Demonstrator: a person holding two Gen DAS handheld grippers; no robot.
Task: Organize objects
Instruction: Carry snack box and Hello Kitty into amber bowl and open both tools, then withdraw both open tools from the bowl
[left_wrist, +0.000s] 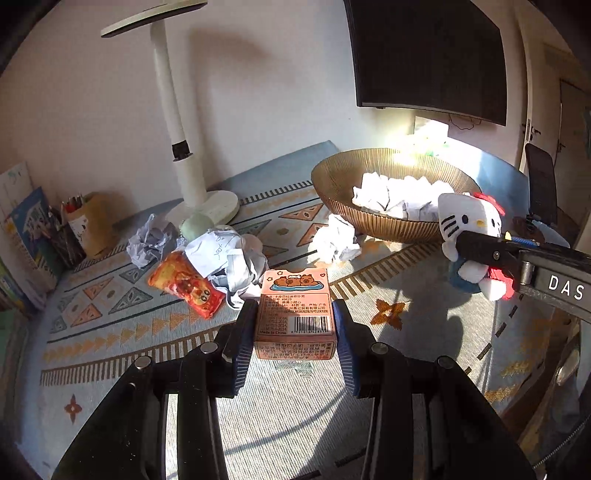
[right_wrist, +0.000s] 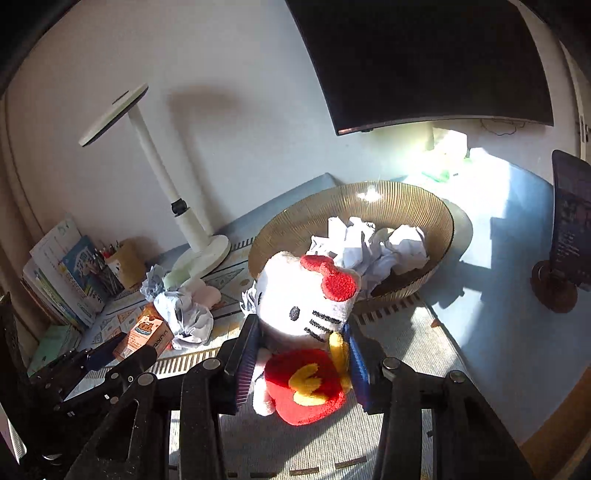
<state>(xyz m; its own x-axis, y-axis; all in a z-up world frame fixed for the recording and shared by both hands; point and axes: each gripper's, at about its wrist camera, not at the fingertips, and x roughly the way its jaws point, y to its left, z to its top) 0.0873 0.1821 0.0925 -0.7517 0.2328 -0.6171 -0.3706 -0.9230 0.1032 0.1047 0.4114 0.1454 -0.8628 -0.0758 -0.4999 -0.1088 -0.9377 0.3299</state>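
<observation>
Crumpled papers (left_wrist: 397, 197) lie in the bowl (left_wrist: 332, 184); the lamp (left_wrist: 192, 177) stands left of it, books (left_wrist: 27, 236) farther left.

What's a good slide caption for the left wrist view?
Left tongs grip a pink card box over the patterned mat.

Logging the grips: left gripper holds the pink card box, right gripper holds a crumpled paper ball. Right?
Not quite. The left gripper does hold the pink card box, but the right gripper is shut on the white cat plush, as the right wrist view shows.
</observation>
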